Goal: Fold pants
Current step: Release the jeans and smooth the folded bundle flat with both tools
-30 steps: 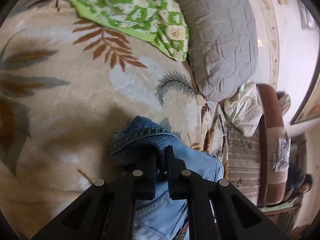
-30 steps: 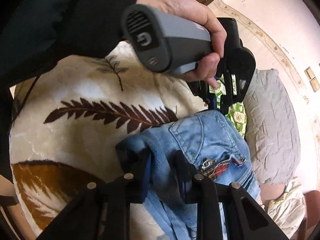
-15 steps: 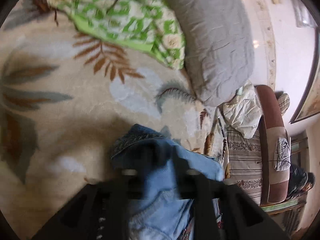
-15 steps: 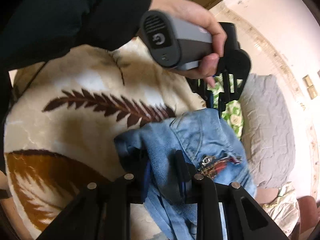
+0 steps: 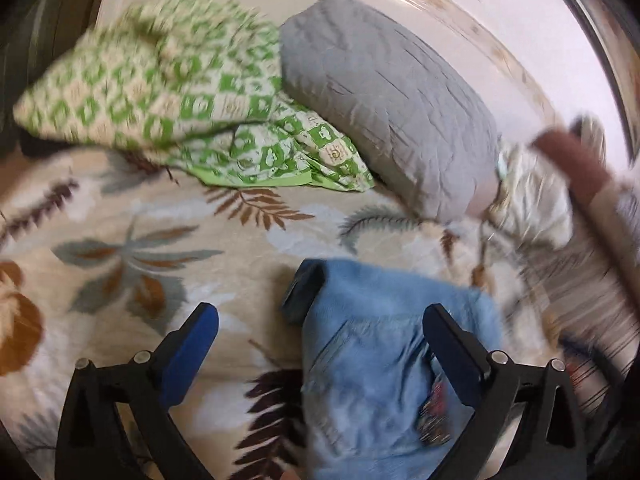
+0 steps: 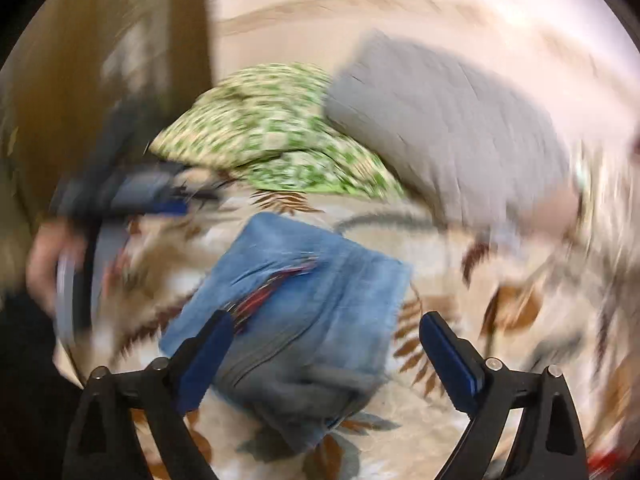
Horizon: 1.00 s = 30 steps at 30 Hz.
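The folded jeans (image 6: 304, 304) lie on the leaf-patterned blanket (image 6: 460, 412) just ahead of the right claw (image 6: 324, 346), between its fingers and a little to the left side, with the long axis going away toward the grey pillow (image 6: 448, 128). For the left claw (image 5: 320, 336) the jeans (image 5: 384, 360) sit ahead toward its right finger. Both claws are wide apart and hold nothing — they hang above the cloth, and the right one seems nearer.

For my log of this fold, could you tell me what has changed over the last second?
Both grippers let go of the jeans: left gripper and right gripper now stand open and have drawn back. The jeans lie folded on the leaf-print blanket. The green quilt and grey pillow stayed put.
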### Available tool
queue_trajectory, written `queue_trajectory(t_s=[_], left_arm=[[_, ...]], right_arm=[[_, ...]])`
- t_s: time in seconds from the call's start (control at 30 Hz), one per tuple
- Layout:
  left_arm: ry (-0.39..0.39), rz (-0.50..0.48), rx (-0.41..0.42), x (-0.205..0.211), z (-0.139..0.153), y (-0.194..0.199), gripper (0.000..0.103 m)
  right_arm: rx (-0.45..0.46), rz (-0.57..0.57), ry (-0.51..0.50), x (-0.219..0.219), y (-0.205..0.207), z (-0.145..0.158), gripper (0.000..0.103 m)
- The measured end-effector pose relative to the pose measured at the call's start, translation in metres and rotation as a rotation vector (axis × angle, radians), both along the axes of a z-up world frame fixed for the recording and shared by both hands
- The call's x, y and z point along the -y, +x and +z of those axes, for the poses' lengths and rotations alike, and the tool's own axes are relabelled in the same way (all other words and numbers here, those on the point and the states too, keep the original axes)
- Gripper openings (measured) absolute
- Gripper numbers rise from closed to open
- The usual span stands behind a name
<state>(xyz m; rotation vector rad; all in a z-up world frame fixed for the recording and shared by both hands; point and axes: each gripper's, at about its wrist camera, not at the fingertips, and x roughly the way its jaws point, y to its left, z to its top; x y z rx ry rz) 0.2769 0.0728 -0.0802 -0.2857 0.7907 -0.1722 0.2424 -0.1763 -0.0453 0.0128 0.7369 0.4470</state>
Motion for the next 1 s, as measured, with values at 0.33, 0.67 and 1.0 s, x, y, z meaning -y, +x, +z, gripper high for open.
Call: queue_trajectory(t_s=[0.33, 0.67, 1.0], left_arm=[[0.36, -0.135, -0.031, 0.048, -0.039, -0.024, 0.103], [0.332, -0.146, -0.093, 0.044, -0.057, -0.024, 0.103], [0.204, -0.106, -0.015, 0.028, -0.021, -0.046, 0.103]], right_arm=[[-0.144, -0.188, 0.047, 0.012, 0.1, -0.056, 0.096], [-0.227, -0.222, -0.009, 0.02, 0.106, -0.098, 0.098], [0.047, -0.106, -0.127, 0.005, -0.006, -0.039, 0.099]])
